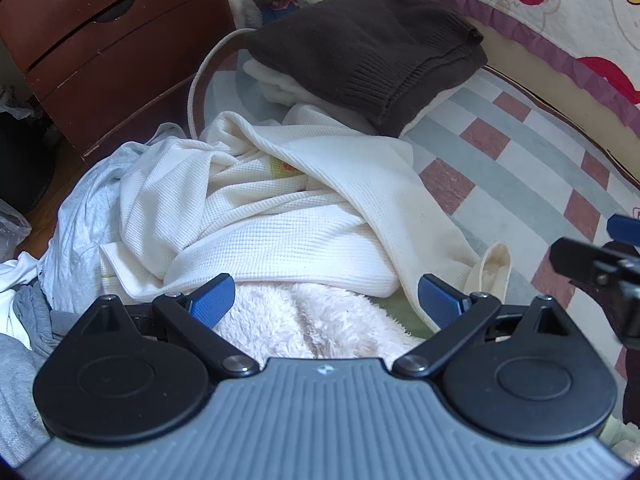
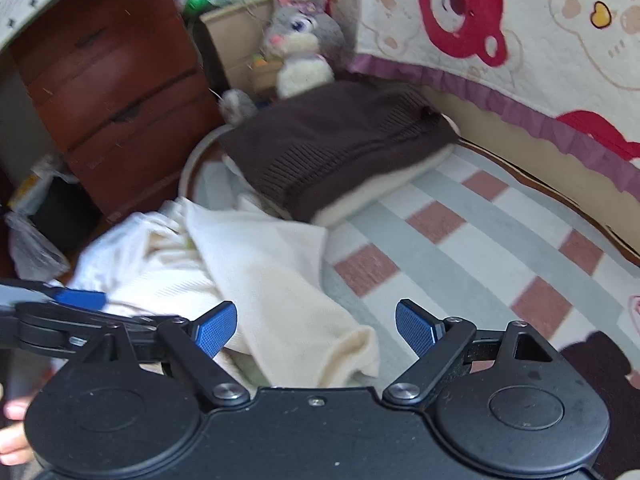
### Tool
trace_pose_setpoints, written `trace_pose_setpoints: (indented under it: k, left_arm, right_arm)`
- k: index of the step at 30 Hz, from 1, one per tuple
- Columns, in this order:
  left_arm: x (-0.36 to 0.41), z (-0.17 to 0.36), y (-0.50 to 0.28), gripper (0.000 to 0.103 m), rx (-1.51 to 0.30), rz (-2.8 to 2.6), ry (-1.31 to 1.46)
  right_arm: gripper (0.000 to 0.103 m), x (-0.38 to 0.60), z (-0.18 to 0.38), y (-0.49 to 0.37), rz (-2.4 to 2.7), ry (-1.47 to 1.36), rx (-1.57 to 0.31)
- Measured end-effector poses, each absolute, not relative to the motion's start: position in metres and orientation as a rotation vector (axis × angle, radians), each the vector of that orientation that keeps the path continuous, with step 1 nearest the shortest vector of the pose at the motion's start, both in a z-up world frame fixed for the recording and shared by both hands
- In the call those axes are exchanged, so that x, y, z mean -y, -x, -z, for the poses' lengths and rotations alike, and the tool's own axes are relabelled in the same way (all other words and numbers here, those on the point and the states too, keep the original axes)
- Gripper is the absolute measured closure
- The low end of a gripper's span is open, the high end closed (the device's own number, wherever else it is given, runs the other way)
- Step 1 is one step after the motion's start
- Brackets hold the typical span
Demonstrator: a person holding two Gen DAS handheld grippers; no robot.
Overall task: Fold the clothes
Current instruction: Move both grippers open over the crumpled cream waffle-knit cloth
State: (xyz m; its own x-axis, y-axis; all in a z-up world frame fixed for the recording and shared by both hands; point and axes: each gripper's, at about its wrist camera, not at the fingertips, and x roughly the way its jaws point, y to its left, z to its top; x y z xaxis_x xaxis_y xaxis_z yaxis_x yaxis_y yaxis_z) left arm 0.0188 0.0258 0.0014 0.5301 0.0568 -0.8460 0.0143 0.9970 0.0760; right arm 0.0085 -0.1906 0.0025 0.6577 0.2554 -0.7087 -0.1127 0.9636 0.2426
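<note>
1. Checked rug [image 1: 532,148] in grey, white and dull-red squares covers the floor; a red-brown drawer chest [image 1: 108,40] stands off its left edge and a bed with a bear-print quilt [image 1: 560,4] runs along its right edge.
2. Left edge of the rug: loose grey and white garments [image 1: 76,216] lie heaped, partly off the rug.
3. Just right of that heap, near the rug's near edge: a crumpled cream waffle-knit garment [image 1: 280,216], unfolded, lies over a fluffy pale-pink fleece [image 1: 304,320].
4. Far edge of the rug: a folded dark brown knit sweater [image 1: 368,52] rests on top of a folded white garment [image 1: 276,84]. A grey plush rabbit [image 2: 300,40] sits behind the stack.
5. Left gripper [image 1: 326,300]: jaws apart, nothing between the blue pads; it hovers above the pink fleece at the near edge of the cream garment.
6. Right gripper [image 2: 316,328]: jaws apart, holding nothing; it hangs over a cream sleeve end [image 2: 344,352] at the garment's right side. This view is slightly blurred.
</note>
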Motion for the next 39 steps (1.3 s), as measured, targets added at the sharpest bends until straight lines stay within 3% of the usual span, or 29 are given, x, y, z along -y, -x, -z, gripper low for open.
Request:
trace_pose_setpoints:
  k: [25,32,37,38,39]
  left_arm:
    - [-0.031,0.008,-0.022,0.003,-1.038,-0.030,-0.068]
    - [-0.080,-0.005,-0.033,0.003,-0.873,-0.154,-0.039]
    - [-0.135,0.009,-0.037,0.003,-0.866,-0.176,0.109]
    - [-0.146,0.014,-0.038,0.006,-0.876,-0.178,0.145]
    - [-0.154,0.020,-0.039,0.017,-0.893,-0.182,0.163]
  right_arm:
    - [0.013,0.192,0.008,-0.014,-0.206,-0.187,-0.864]
    - [0.013,0.196,0.014,-0.015,-0.260,-0.344,-0.803]
    - [0.013,0.185,0.026,-0.027,-0.318,-0.460,-0.799]
    - [0.013,0.181,0.030,-0.031,-0.321,-0.467,-0.807]
    - [0.013,0.176,0.033,-0.036,-0.325,-0.474,-0.816]
